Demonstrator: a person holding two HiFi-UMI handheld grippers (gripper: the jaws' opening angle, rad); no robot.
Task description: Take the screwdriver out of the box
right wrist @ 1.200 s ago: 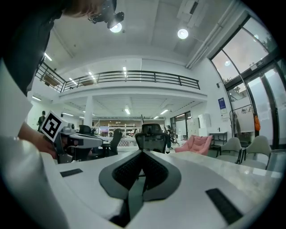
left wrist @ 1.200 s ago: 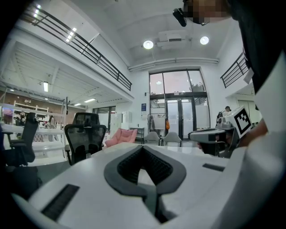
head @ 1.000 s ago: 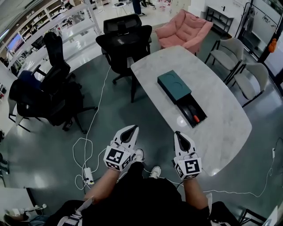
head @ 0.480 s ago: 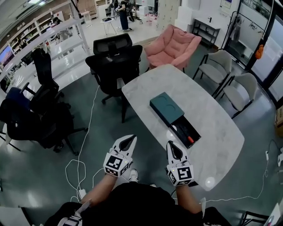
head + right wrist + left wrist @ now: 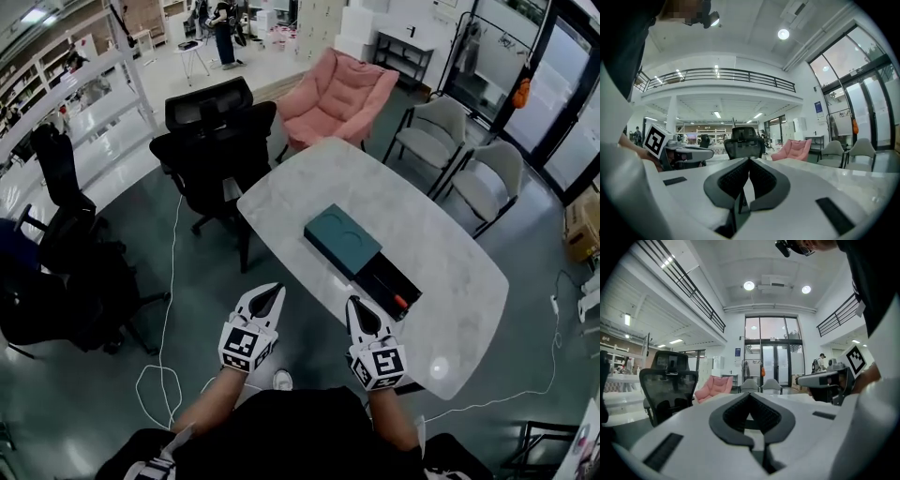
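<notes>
A teal box (image 5: 341, 238) lies on the white marble table (image 5: 441, 253). Its black drawer (image 5: 390, 284) is pulled out toward me, and the screwdriver with an orange and black handle (image 5: 397, 302) lies inside it. My left gripper (image 5: 274, 290) hangs over the floor, left of the table's near edge, shut and empty. My right gripper (image 5: 352, 302) is at the table's near edge, just short of the drawer, also shut with nothing in it. The left gripper view shows its jaws (image 5: 750, 395) closed. The right gripper view shows its jaws (image 5: 749, 160) closed.
Black office chairs (image 5: 211, 141) stand at the table's far left end, with more of them (image 5: 56, 262) at the left. A pink armchair (image 5: 337, 94) and grey chairs (image 5: 483, 183) are behind the table. A white cable (image 5: 164, 337) runs across the floor.
The person has walked toward the table. Both grippers have come closer to its near edge and the drawer, and both stay shut.
</notes>
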